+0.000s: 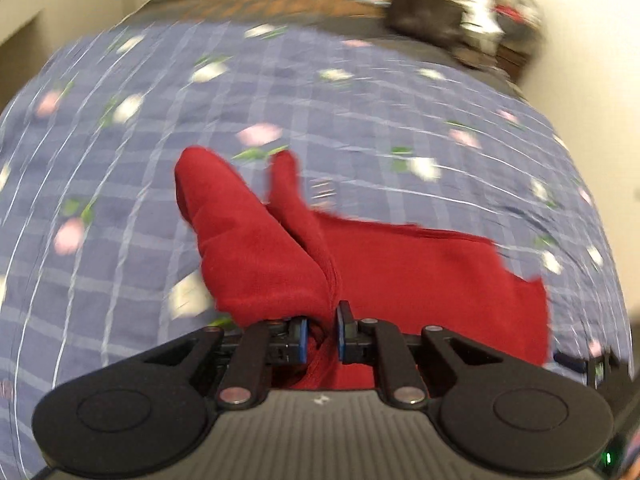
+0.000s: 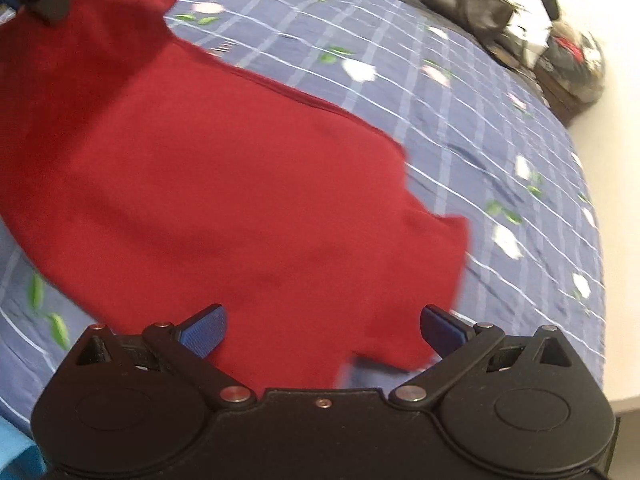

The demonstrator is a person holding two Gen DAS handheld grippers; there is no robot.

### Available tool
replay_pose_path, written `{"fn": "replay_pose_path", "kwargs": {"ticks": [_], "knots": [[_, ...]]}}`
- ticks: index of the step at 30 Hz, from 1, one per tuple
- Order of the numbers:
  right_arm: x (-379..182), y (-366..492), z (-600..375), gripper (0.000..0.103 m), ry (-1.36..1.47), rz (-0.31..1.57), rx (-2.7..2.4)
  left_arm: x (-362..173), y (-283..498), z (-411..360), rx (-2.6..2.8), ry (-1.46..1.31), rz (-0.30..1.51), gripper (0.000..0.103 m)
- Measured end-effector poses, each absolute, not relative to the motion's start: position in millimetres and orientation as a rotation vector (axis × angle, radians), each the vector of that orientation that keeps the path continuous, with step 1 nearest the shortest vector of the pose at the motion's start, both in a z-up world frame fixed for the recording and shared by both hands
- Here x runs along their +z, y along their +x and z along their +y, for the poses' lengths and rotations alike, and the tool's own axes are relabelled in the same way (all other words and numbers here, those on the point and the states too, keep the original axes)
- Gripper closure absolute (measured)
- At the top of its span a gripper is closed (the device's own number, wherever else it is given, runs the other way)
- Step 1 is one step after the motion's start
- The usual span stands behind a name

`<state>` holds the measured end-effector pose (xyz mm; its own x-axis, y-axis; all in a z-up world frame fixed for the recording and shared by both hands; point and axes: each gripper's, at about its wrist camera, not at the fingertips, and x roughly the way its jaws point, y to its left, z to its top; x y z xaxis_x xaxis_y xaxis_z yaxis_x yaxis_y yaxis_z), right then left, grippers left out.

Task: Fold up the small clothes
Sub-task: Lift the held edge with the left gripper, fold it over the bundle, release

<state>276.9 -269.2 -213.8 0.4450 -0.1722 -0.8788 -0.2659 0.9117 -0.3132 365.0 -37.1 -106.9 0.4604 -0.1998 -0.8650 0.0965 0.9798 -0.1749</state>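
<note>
Left gripper [image 1: 322, 334]: blue-padded jaws drawn close together and clamped on a bunched fold of the red garment [image 1: 400, 272], which rises between the pads and drapes forward over the left finger. Gripper body is black with a grey ribbed top plate; a small pale mark sits at its centre edge, too small to read. No legible brand or writing in either view. Right gripper [image 2: 322, 330]: jaws spread wide, blue pads [image 2: 204, 330] well apart, gripping nothing; the near edge of the red garment [image 2: 208, 168] lies between and under the fingers, though contact cannot be judged. In the right wrist view the garment spreads away to the far left, where part of the left gripper [image 2: 44, 0] shows at its far corner. The cloth looks lifted at that end and flat nearer the right gripper. Garment rests on a blue checked bedspread [image 2: 460, 132] printed with white and pink flowers and green leaves. Both views have motion blur. At the far right of the bed, a black bag [image 2: 466, 4] sits beside a pile of mixed items [image 2: 568, 60] against a pale wall. A light blue item [image 2: 16, 452] shows at the near left corner of the right wrist view.
</note>
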Motion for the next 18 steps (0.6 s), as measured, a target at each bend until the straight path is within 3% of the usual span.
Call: {"fn": "replay_pose_path", "kwargs": {"ticks": [9, 18], "knots": [[-222, 250, -365, 0.001, -0.438, 1.204, -0.062, -117, 342, -184, -0.489, 0.113, 1.09, 0.09], [-234, 234, -421, 0.001, -0.426, 1.257, -0.069, -170, 328, -247, -0.474, 0.195, 1.196, 0.088]]}}
